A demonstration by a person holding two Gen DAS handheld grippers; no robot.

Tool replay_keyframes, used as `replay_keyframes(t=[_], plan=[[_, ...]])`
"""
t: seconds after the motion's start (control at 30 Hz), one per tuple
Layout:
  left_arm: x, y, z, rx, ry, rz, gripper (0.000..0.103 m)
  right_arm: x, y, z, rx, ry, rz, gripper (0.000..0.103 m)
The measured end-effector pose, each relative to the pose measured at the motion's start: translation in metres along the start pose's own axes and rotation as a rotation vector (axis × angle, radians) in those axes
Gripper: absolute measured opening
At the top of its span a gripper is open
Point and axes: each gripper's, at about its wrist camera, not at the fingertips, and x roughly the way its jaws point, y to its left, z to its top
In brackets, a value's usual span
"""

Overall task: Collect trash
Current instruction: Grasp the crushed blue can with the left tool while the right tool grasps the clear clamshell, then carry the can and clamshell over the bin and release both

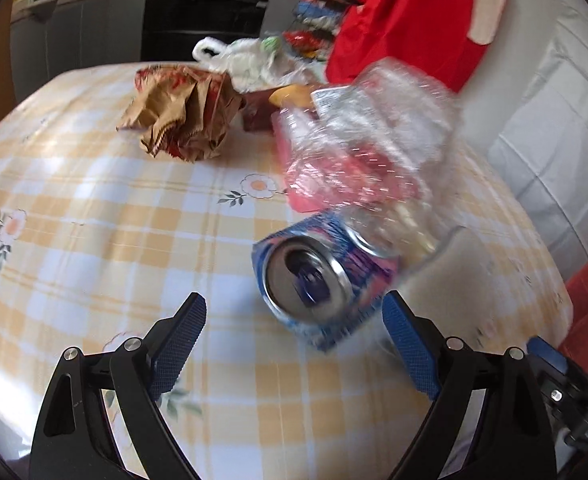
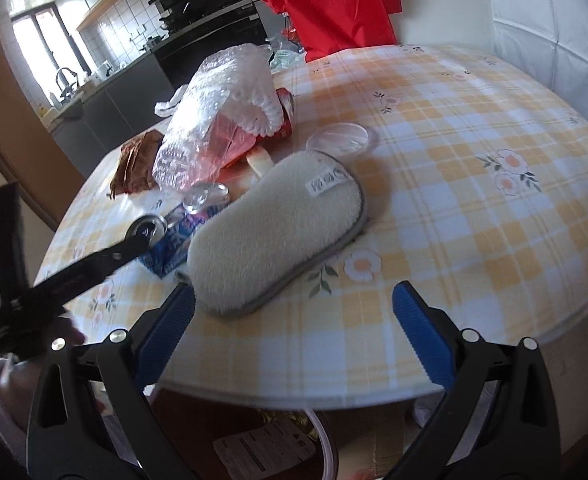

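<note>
A dented blue drink can (image 1: pixel 314 280) lies on its side on the yellow checked tablecloth (image 1: pixel 94 220), its open top facing the left wrist camera. My left gripper (image 1: pixel 294 304) is open just in front of the can, which sits by the right pad with no pad pressing on it. Behind the can lie a crumpled clear plastic bottle (image 1: pixel 374 152) and a crumpled brown paper bag (image 1: pixel 182 120). My right gripper (image 2: pixel 294 290) hangs open and empty over the near table edge, before a cream fleecy pad (image 2: pixel 278 224). The same blue can (image 2: pixel 178 236) shows there.
A white plastic bag (image 1: pixel 246 60), a red can (image 2: pixel 286 116) and a clear plastic lid (image 2: pixel 338 140) lie farther back. A red cloth (image 2: pixel 334 4) hangs behind the table. The rounded table edge (image 2: pixel 374 394) is close, with a cardboard box (image 2: pixel 262 444) underneath.
</note>
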Motion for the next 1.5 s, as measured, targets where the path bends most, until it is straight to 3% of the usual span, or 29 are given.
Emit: replay_keyframes(t=[0.2,0.33,0.6,0.73,0.8,0.97,1.03,1.07,1.2,1.5], plan=[[0.016,0.000,0.005,0.007,-0.003,0.033,0.080,0.018,-0.003,0.011,0.028,0.040,0.007,0.097],[0.014,0.000,0.005,0.024,-0.007,0.020,0.052,0.031,0.004,0.019,-0.003,0.077,-0.031,0.097],[0.005,0.012,0.000,0.000,-0.012,-0.020,0.051,0.041,0.026,0.078,-0.016,-0.027,0.106,0.097],[-0.001,0.022,-0.001,-0.036,-0.018,-0.031,0.051,0.066,0.042,0.105,-0.009,-0.022,0.171,0.096],[-0.008,0.029,-0.002,-0.046,-0.031,-0.028,0.050,0.083,0.043,0.113,0.041,0.016,0.185,0.085],[-0.025,0.041,-0.003,-0.060,-0.061,-0.022,0.040,0.110,0.032,0.122,0.169,0.065,0.204,0.082],[-0.029,0.045,-0.005,-0.059,-0.069,-0.024,0.039,0.110,0.031,0.121,0.182,0.075,0.259,0.063],[-0.031,0.047,-0.006,-0.061,-0.076,-0.025,0.038,0.107,0.032,0.120,0.175,0.076,0.275,0.052],[-0.042,0.054,-0.007,-0.081,-0.104,-0.040,0.030,0.083,0.045,0.117,0.117,0.033,0.325,0.038],[-0.075,0.054,-0.004,-0.067,-0.182,-0.055,0.024,0.042,0.076,0.127,-0.003,-0.055,0.393,0.025]])
